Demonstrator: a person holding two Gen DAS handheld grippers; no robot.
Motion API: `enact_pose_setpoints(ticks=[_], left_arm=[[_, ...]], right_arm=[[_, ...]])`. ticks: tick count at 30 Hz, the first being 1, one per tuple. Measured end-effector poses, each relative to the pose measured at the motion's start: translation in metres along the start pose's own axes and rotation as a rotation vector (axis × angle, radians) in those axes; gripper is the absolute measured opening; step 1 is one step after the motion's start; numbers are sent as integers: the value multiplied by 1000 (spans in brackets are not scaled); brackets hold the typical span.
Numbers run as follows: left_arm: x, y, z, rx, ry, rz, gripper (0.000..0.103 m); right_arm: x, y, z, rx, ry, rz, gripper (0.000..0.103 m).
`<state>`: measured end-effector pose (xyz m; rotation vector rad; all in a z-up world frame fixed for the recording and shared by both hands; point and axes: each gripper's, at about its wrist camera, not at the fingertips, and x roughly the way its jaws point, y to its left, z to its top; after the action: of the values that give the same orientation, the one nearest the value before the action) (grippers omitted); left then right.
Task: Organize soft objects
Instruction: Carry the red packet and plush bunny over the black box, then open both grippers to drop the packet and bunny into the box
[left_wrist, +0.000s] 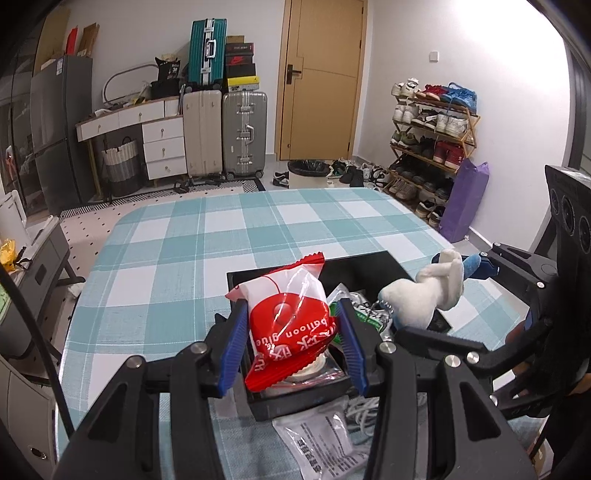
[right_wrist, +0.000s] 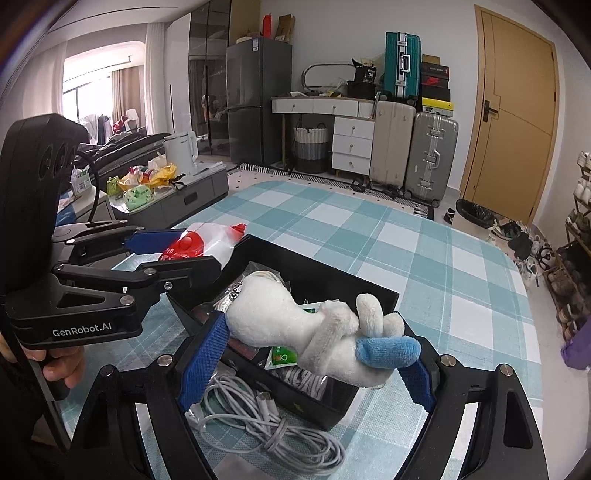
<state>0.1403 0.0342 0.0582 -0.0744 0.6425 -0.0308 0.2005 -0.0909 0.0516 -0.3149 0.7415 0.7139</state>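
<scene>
White cable (right_wrist: 273, 432) shows fully only in the right view.

Black bin's (left_wrist: 369, 264) contents partly hidden

Suitcases (left_wrist: 225, 136) by door (left_wrist: 321, 77); shoe rack (left_wrist: 432, 147) right; fridge (right_wrist: 255, 99)

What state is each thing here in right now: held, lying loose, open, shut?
Left hand-held gripper: shut on red packet.
Right hand-held gripper: shut on plush toy.
Black box: open, partly filled.
White cable: loose on table.
Door: shut.
</scene>
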Motion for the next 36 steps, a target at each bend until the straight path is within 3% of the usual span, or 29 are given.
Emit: enact_pose_setpoints(ticks=[16, 32, 36], left_arm=[[30, 5, -1, 7, 53, -8, 47], [44, 1, -4, 35, 86, -1, 47], [45, 2, -2, 28, 92, -5, 52]], right_arm=[[46, -4, 1, -51, 82, 33, 86], [53, -10, 1, -80, 102, 48, 87], [54, -9, 1, -91, 104, 44, 91]])
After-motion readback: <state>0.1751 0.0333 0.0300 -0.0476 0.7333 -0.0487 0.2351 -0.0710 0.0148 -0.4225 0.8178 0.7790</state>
